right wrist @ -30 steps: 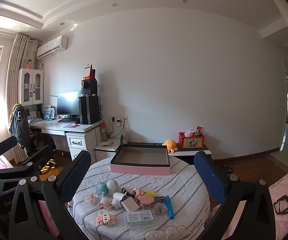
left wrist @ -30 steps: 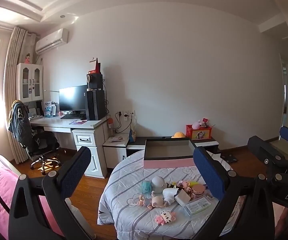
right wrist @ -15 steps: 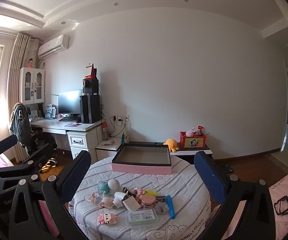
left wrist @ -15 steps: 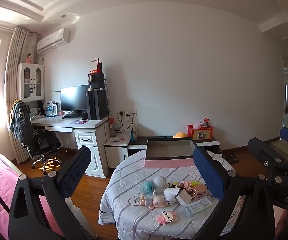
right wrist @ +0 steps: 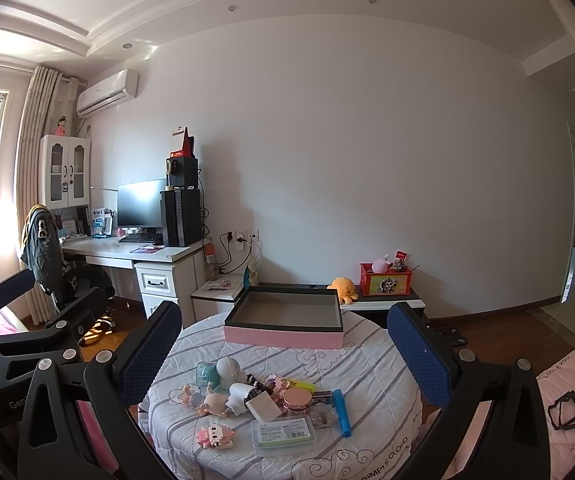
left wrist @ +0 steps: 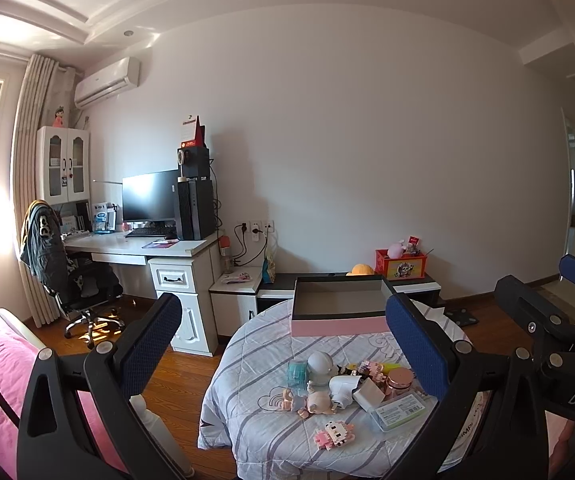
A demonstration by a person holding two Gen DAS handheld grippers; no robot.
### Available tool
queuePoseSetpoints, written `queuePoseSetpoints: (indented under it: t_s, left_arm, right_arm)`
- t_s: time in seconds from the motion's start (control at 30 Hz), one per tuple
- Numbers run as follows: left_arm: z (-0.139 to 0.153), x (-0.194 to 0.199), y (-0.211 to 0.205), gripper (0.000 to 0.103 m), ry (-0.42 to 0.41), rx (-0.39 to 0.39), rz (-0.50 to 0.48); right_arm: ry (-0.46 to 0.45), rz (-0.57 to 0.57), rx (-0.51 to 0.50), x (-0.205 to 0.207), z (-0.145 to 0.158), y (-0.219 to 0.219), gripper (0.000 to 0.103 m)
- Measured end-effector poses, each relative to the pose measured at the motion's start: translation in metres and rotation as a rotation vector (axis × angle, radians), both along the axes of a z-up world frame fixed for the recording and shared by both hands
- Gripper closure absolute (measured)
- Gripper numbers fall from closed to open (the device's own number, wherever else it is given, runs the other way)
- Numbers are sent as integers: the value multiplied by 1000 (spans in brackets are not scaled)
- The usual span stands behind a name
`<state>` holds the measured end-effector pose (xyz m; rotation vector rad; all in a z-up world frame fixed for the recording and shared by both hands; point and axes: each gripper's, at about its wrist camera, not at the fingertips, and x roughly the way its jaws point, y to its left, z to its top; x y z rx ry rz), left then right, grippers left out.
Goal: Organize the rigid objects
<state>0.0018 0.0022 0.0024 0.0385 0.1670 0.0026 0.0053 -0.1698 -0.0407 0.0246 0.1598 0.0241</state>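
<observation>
Round table (right wrist: 367, 372), pink tray (right wrist: 283, 338), toy clutter (right wrist: 255, 400)

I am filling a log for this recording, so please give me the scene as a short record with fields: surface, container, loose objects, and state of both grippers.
surface: round table with a striped quilted cover
container: pink box, open and empty, at the far side of the table
loose objects: a pile nearer the camera, including a clear case with green label, a blue pen, a rose-gold jar, a pink block figure
left gripper: open, holds nothing
right gripper: open, holds nothing
</observation>
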Motion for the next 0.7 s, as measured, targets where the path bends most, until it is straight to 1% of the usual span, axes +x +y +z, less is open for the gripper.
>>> queuePoseSetpoints:
  t_s: [0.7]
  left_arm:
    - [0,0,0,0,-1,0,0]
  right_arm:
    - [1,5,0,0,-1,1,0]
